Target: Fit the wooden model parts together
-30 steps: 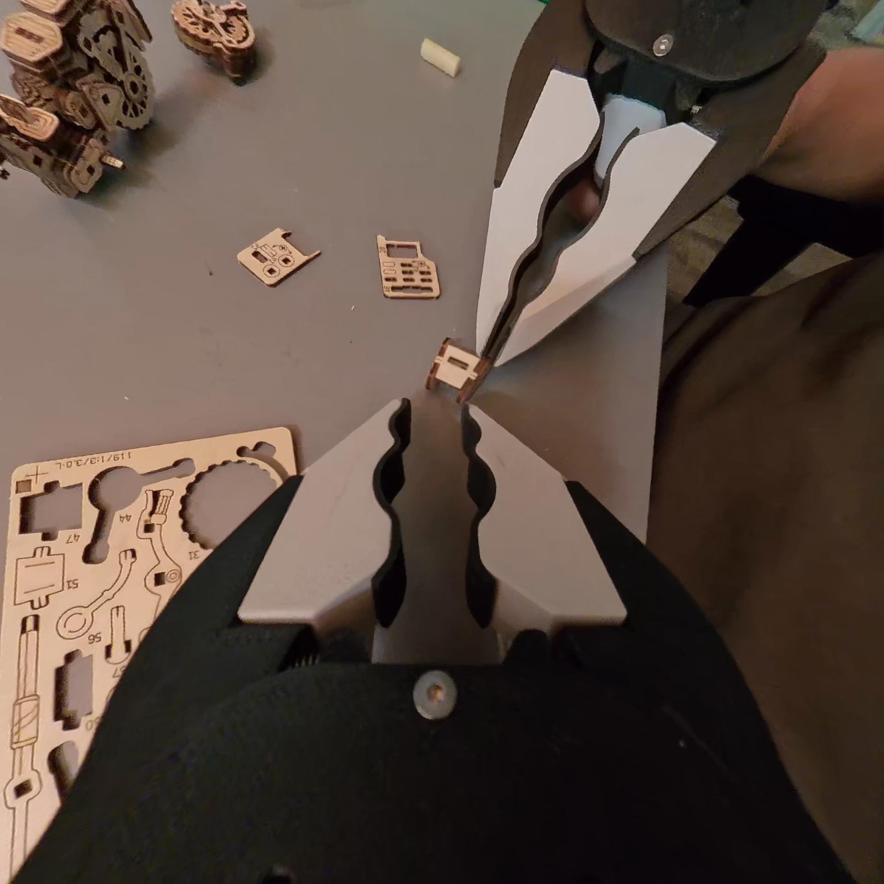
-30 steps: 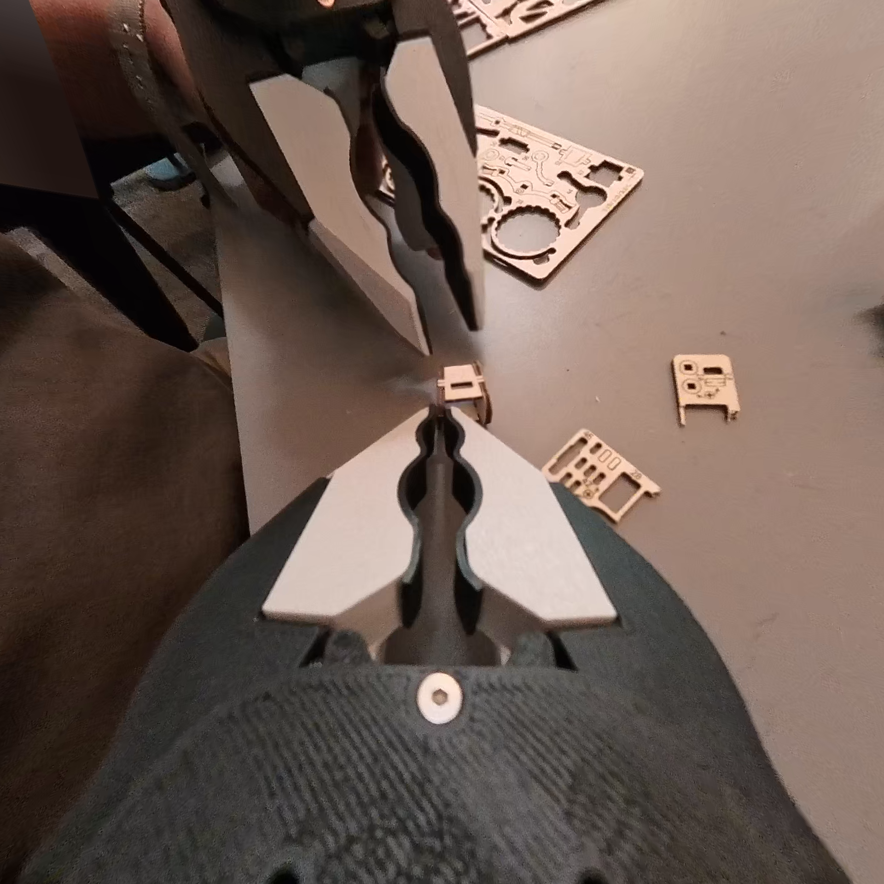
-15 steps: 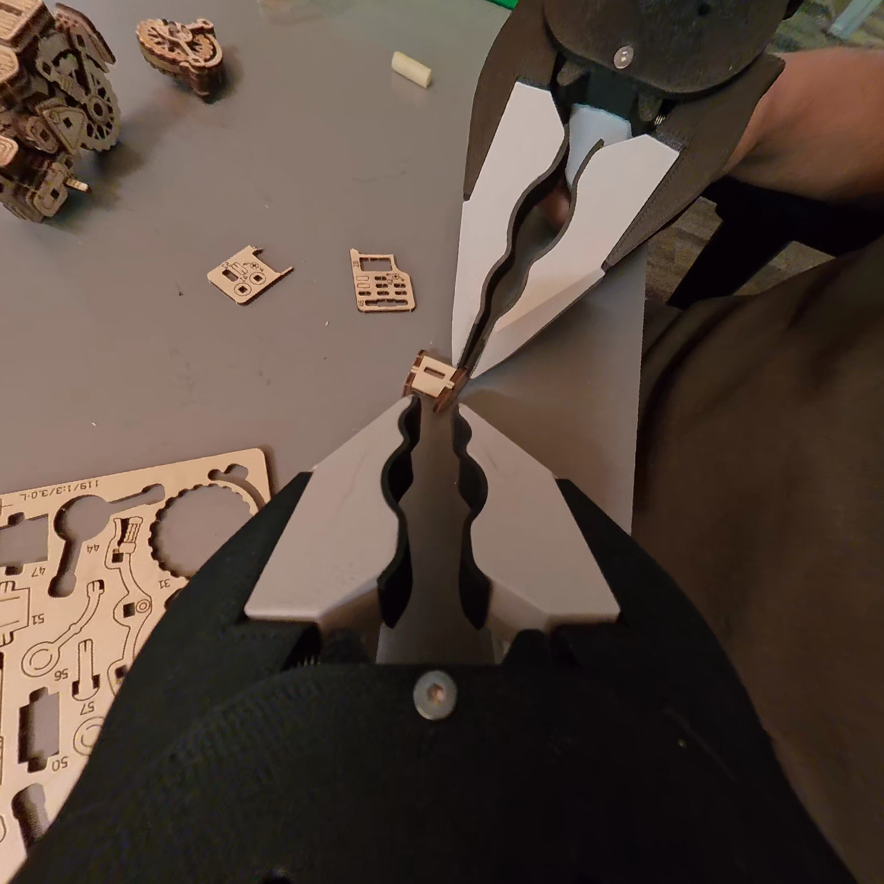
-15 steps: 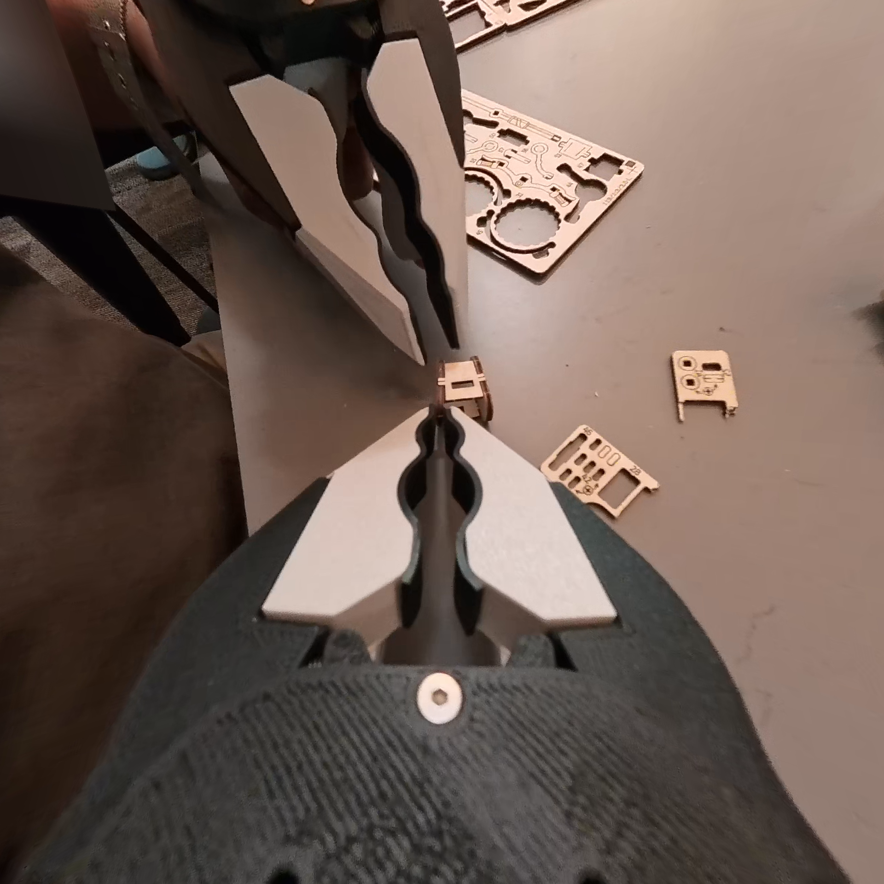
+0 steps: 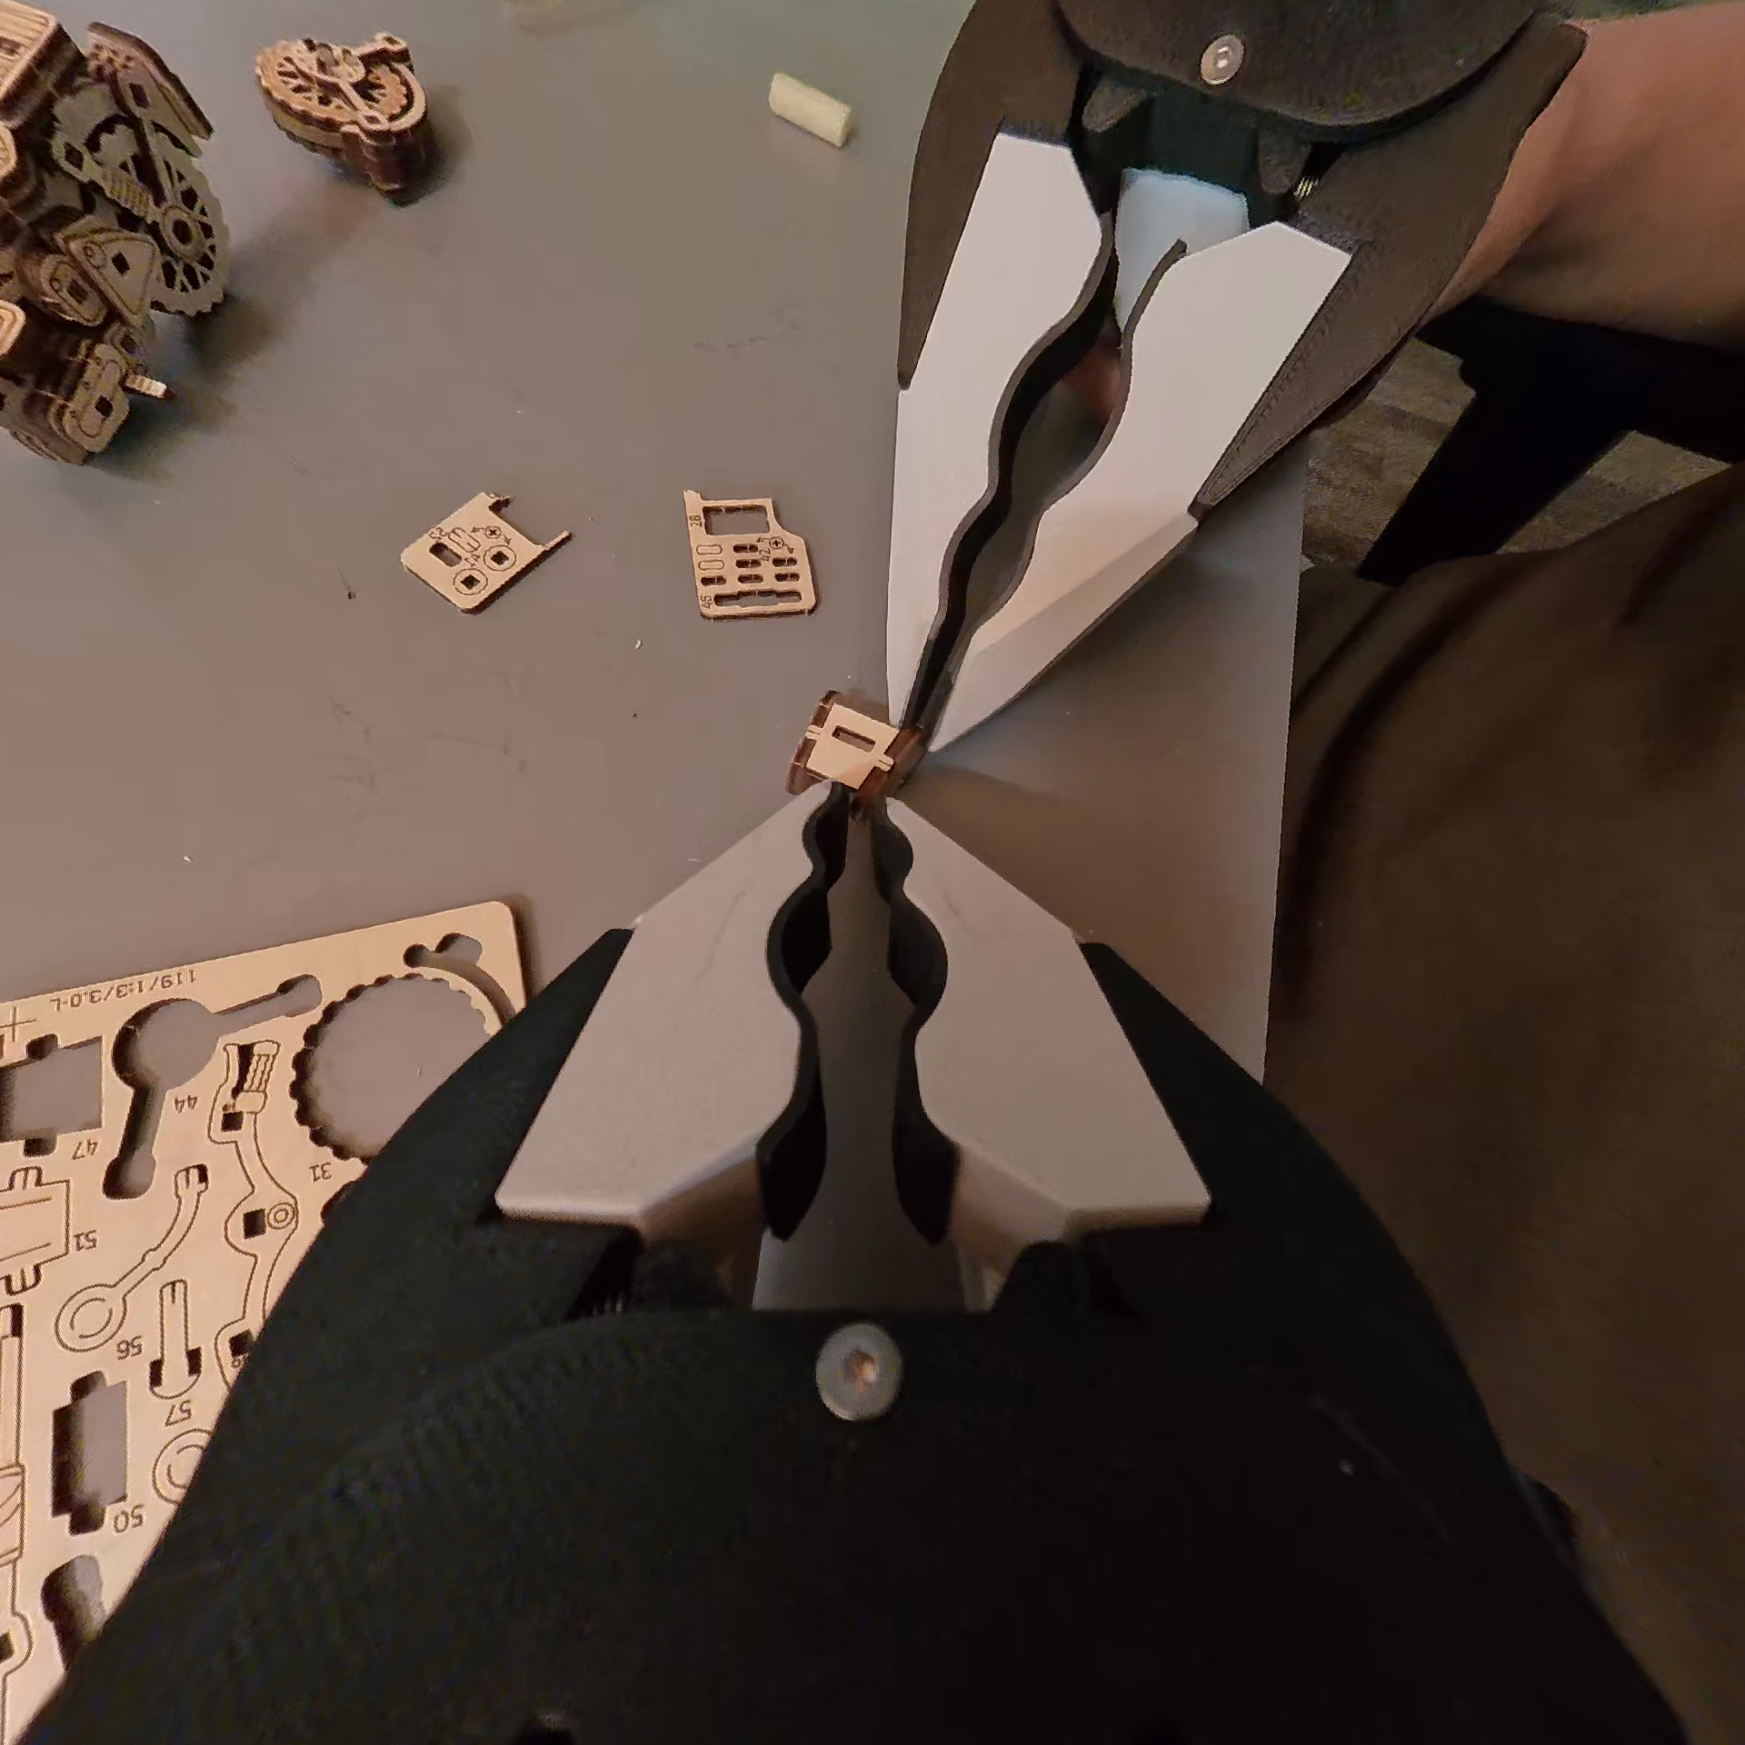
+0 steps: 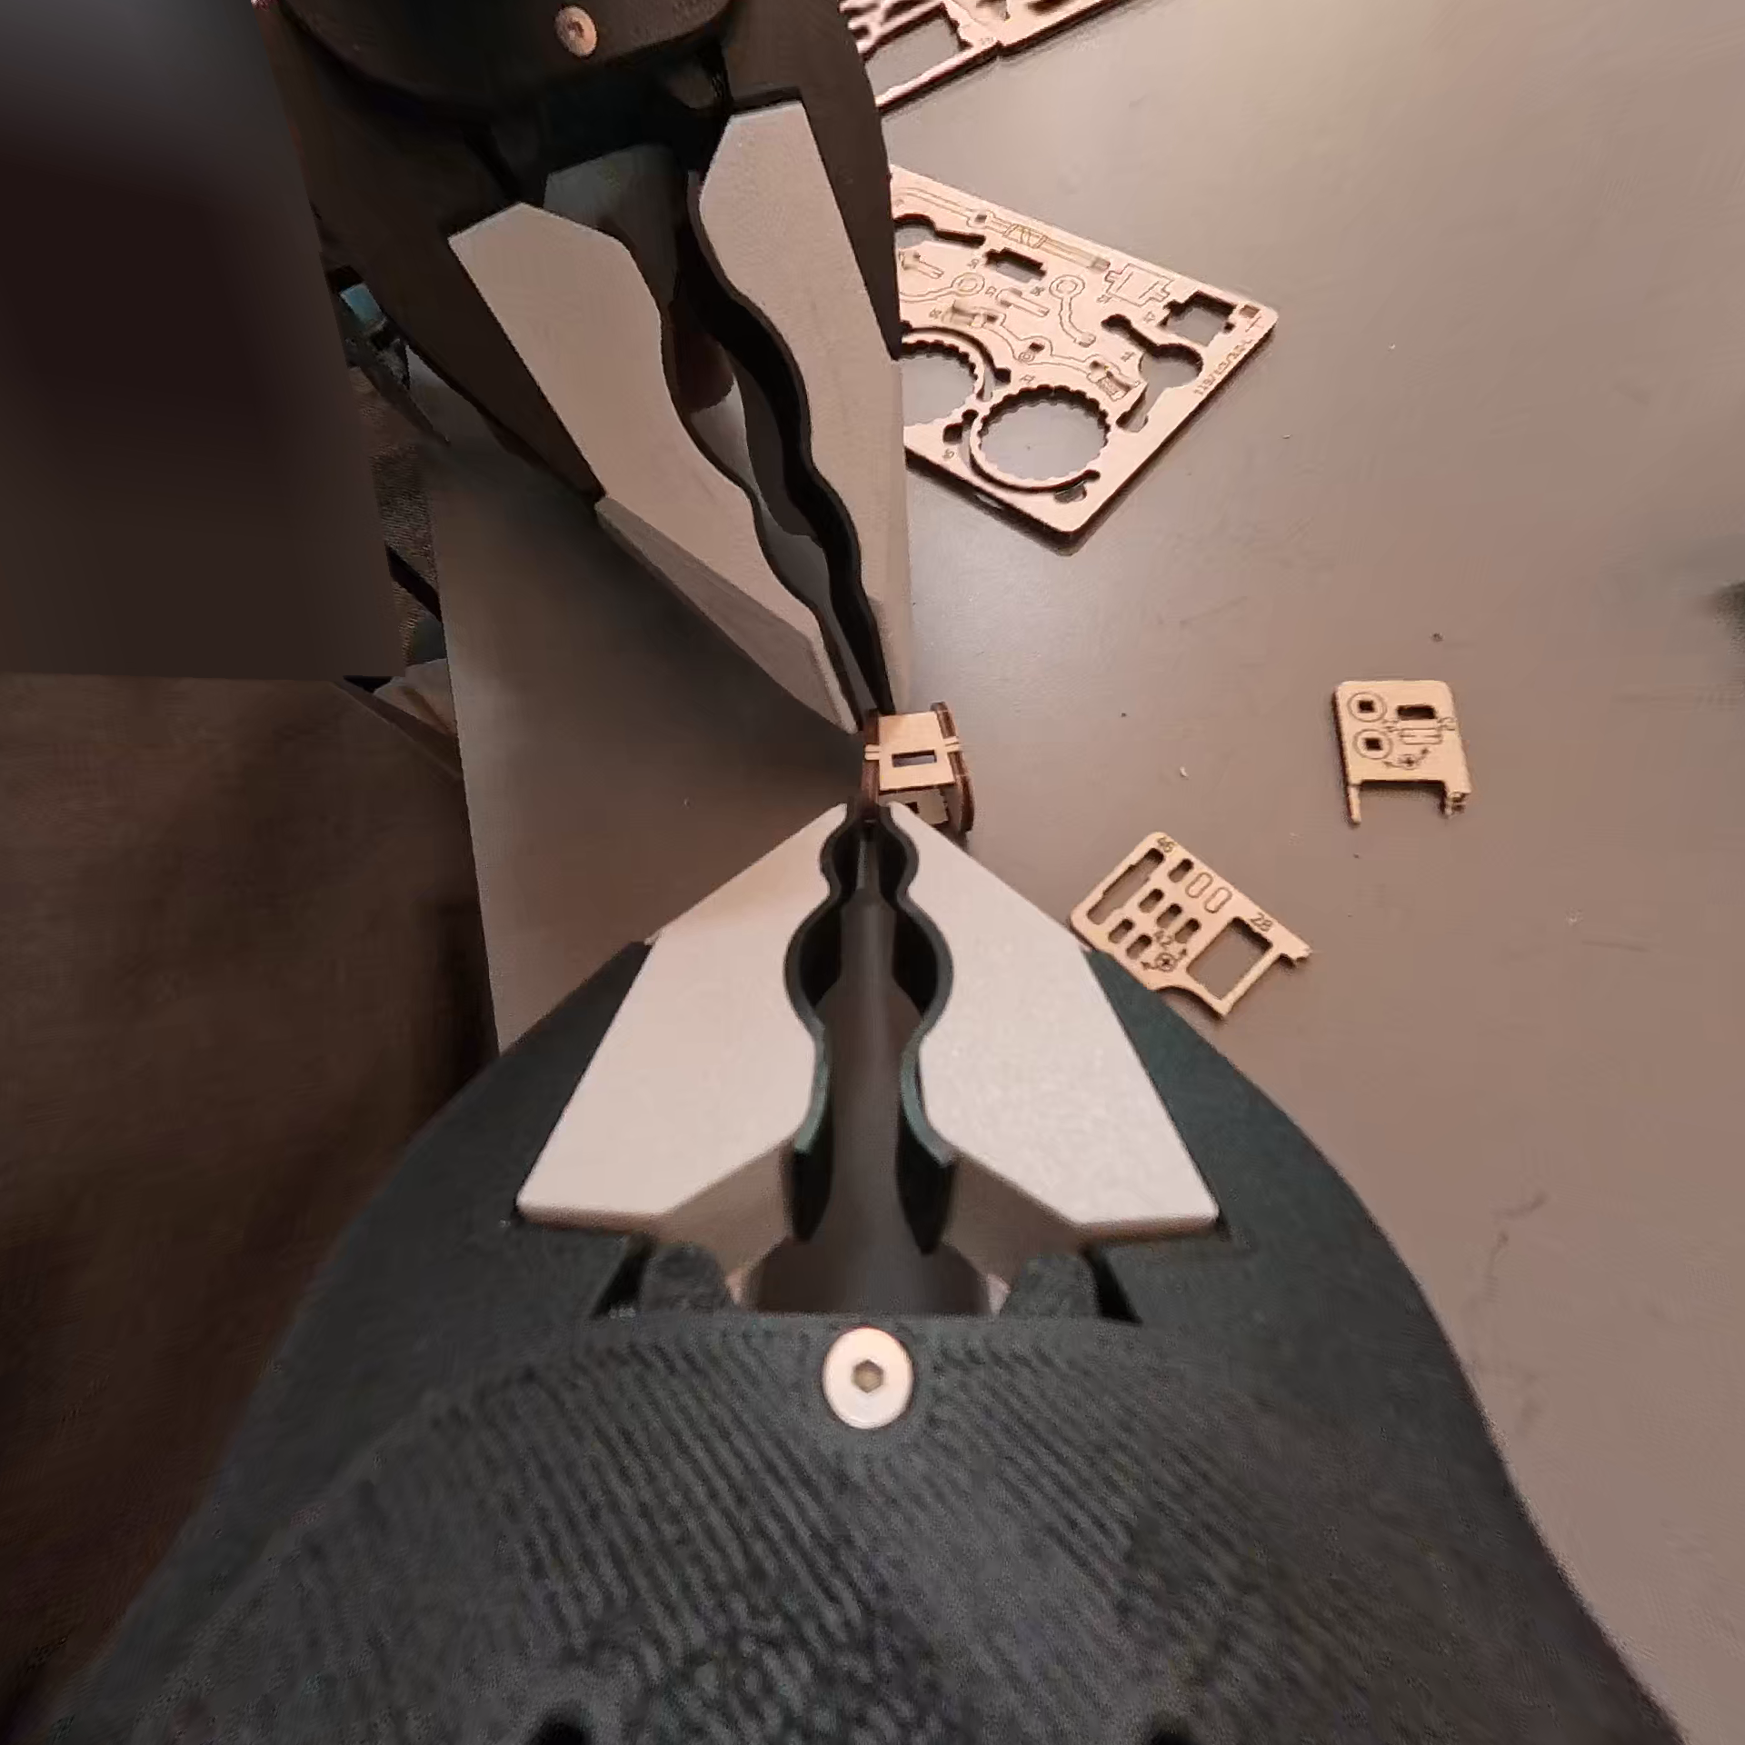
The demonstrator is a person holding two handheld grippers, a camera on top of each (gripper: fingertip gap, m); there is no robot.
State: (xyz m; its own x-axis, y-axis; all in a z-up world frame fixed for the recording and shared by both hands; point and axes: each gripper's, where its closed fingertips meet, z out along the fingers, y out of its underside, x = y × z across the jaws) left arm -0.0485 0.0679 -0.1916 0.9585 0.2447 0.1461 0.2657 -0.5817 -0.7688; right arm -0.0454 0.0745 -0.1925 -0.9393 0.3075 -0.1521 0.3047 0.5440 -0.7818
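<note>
A small boxy wooden part assembly (image 5: 845, 755) hangs above the grey table (image 5: 472, 330) near its front edge. My right gripper (image 5: 921, 732) comes in from the top of the left wrist view and is shut on the assembly's right end. My left gripper (image 5: 855, 804) has its tips closed onto the assembly's lower edge. In the right wrist view the assembly (image 6: 911, 763) sits between my right gripper (image 6: 867, 814) below and my left gripper (image 6: 878, 706) above, both pinching it.
Two loose flat wooden parts (image 5: 477, 557) (image 5: 755, 557) lie on the table behind the grippers. A punched-out wooden sheet (image 5: 189, 1133) lies at the left. Built wooden models (image 5: 85, 245) (image 5: 345, 104) and a pale peg (image 5: 810, 109) stand farther back. The table edge and a person's lap are at the right. My two grippers' fingertips are within a few centimetres of each other.
My left gripper has gone from open to closed on the assembly. The right gripper kept its hold and turned the assembly slightly; both have drawn together.
</note>
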